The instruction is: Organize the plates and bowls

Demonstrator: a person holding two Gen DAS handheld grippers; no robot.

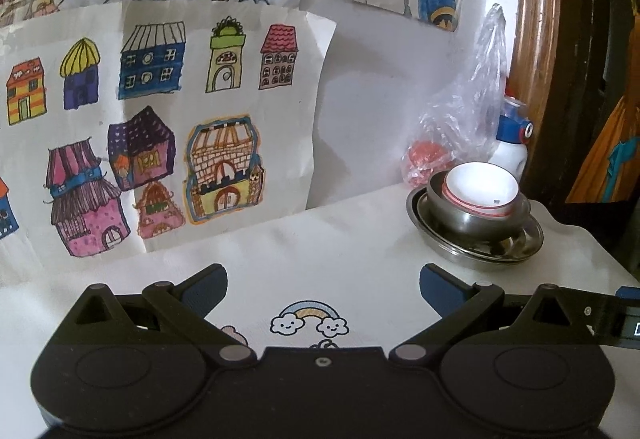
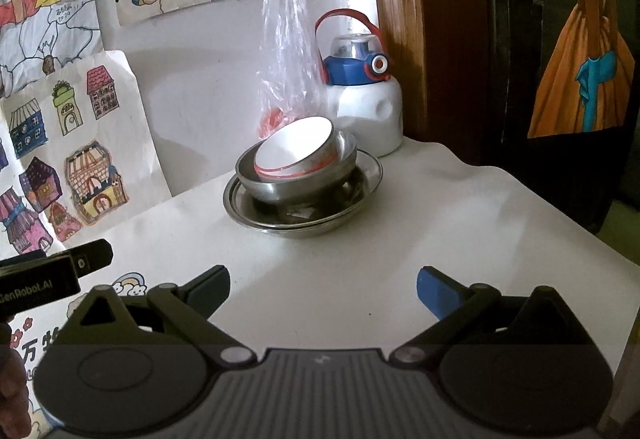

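A white bowl with red rim stripes (image 1: 482,189) (image 2: 296,153) lies tilted inside a steel bowl (image 1: 476,217) (image 2: 296,185). That steel bowl rests on a shallow steel plate (image 1: 524,245) (image 2: 360,199) at the back right of the white table (image 1: 360,239) (image 2: 440,219). My left gripper (image 1: 323,281) is open over the table with nothing between its fingers, left of and nearer than the stack. My right gripper (image 2: 323,285) is also open and holds nothing, in front of the stack and apart from it.
A clear plastic bag (image 1: 472,107) (image 2: 286,51) with something red and a white bottle with a blue lid (image 1: 512,143) (image 2: 364,99) stand behind the stack. Children's drawings (image 1: 160,119) (image 2: 60,159) lean on the wall. A dark wooden frame (image 2: 440,39) borders the right. The left gripper's body (image 2: 52,271) shows at left.
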